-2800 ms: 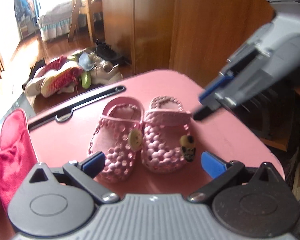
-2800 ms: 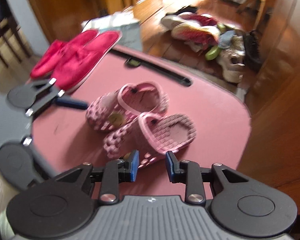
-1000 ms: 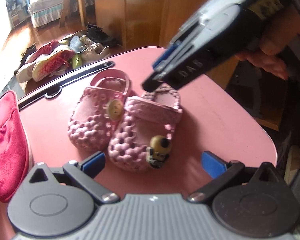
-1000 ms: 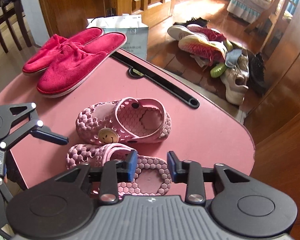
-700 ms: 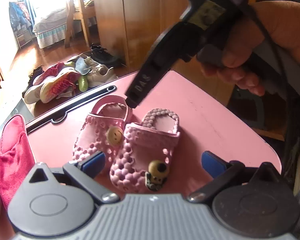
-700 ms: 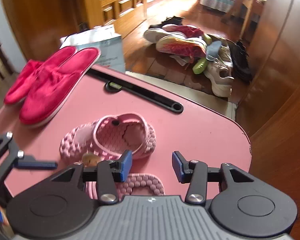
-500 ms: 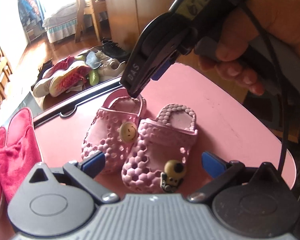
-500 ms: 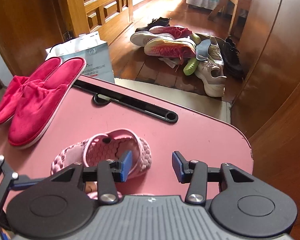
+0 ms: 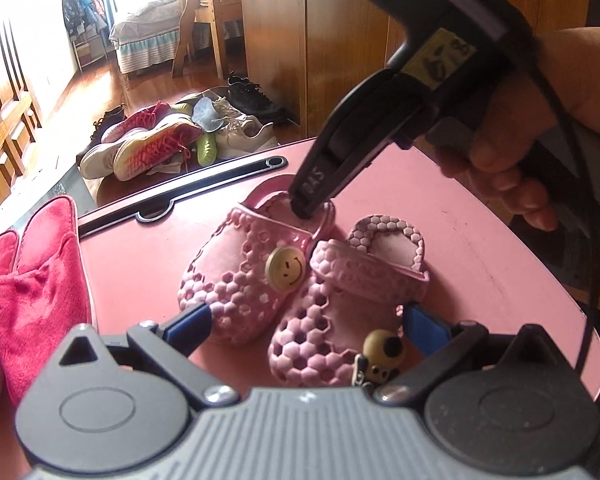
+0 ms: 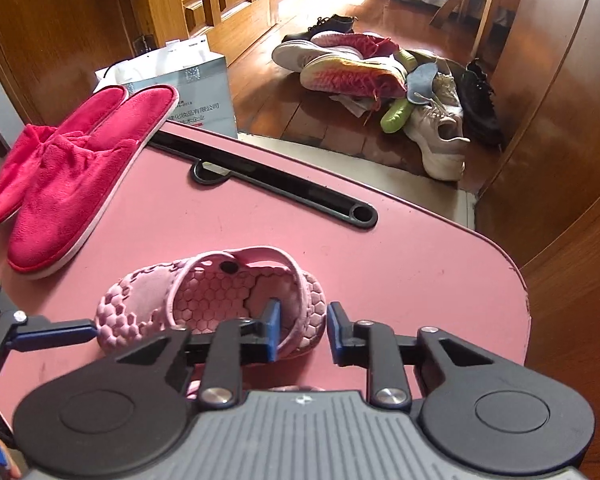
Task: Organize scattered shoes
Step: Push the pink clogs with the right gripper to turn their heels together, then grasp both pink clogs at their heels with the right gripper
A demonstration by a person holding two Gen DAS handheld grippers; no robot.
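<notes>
Both pink clogs (image 9: 240,276) lie parallel, toes toward the left claw (image 9: 304,326).

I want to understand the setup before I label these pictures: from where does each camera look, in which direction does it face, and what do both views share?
Left wrist: sits on the left gripper, faces across the pink table toward the floor shoe pile; shows the person's hand and the right gripper.
Right wrist: sits on the right gripper, looks down at the smiley clog's heel; shows a left gripper finger at the left edge.
Shared: smiley clog, red slippers, table, shoe pile.
</notes>
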